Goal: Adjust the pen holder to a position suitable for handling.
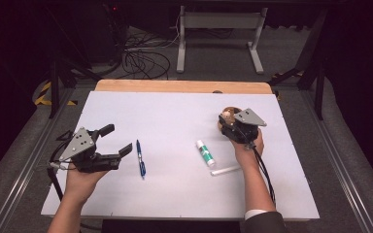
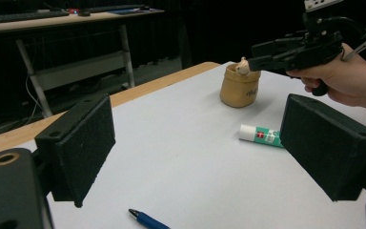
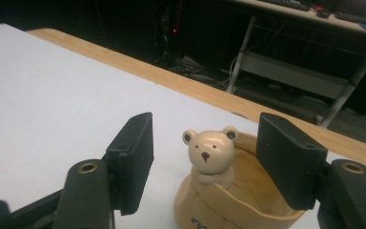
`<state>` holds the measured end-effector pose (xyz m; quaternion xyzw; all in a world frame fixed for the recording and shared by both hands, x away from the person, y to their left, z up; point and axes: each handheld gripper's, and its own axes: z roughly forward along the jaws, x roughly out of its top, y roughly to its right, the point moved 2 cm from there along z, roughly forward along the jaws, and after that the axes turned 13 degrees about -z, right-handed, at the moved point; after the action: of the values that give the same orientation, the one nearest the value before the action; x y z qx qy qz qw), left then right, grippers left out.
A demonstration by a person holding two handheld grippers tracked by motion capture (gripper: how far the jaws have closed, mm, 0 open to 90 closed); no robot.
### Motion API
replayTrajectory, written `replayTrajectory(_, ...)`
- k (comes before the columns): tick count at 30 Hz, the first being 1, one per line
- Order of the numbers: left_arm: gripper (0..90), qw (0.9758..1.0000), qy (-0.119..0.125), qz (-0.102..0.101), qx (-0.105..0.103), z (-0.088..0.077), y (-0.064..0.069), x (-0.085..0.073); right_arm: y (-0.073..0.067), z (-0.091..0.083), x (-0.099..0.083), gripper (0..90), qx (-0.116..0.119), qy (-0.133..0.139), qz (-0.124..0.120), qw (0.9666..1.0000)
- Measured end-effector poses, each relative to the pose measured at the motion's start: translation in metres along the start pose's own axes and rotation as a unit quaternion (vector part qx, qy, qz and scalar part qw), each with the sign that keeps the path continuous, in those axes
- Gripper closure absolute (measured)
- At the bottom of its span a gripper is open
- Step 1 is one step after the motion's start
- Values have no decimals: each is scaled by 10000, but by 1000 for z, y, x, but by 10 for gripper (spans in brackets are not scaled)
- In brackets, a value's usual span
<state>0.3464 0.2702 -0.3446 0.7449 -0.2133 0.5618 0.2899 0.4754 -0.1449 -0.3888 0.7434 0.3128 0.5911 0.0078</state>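
A tan cup (image 1: 228, 114) with a small bear figure (image 3: 210, 152) on its rim stands at the back right of the white sheet (image 1: 175, 116). My right gripper (image 1: 225, 121) hovers at the cup (image 3: 238, 205); its jaws stand apart on either side of the bear's head without touching it. In the left gripper view the right gripper (image 2: 256, 59) reaches over the cup (image 2: 239, 86). My left gripper (image 1: 118, 139) rests at the left of the sheet, open and empty. Between its jaws (image 2: 195, 143) lies bare sheet.
A blue pen (image 1: 140, 158) lies right of the left gripper, its tip showing (image 2: 145, 219). A white and green glue stick (image 1: 205, 152) lies near the right hand, with a thin white stick (image 1: 226, 170) below it. The table's wooden edge (image 1: 175, 86) runs along the back.
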Motion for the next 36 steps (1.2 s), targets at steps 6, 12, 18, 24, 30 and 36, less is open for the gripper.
replayTrajectory(6,123,10000,-16,-17,12,0,-1,-1,-1,10,-8,390,-19,-237,72,9997)
replayTrajectory(12,124,10000,-22,2,0,1,0,-1,-2,15,-11,423,-21,-352,37,9994)
replayTrajectory(18,123,10000,-18,-17,6,1,-1,-1,-3,19,-11,457,-26,-402,0,9992)
replayTrajectory(24,123,10000,-10,-26,7,0,-1,-1,-5,26,-12,506,-102,-459,-41,9989)
replayTrajectory(30,123,10000,11,-41,14,-1,-3,-1,-7,31,-15,590,-208,-533,-53,9983)
replayTrajectory(36,123,10000,-21,-20,24,-1,-3,-1,-6,32,-14,622,-264,-567,-127,9980)
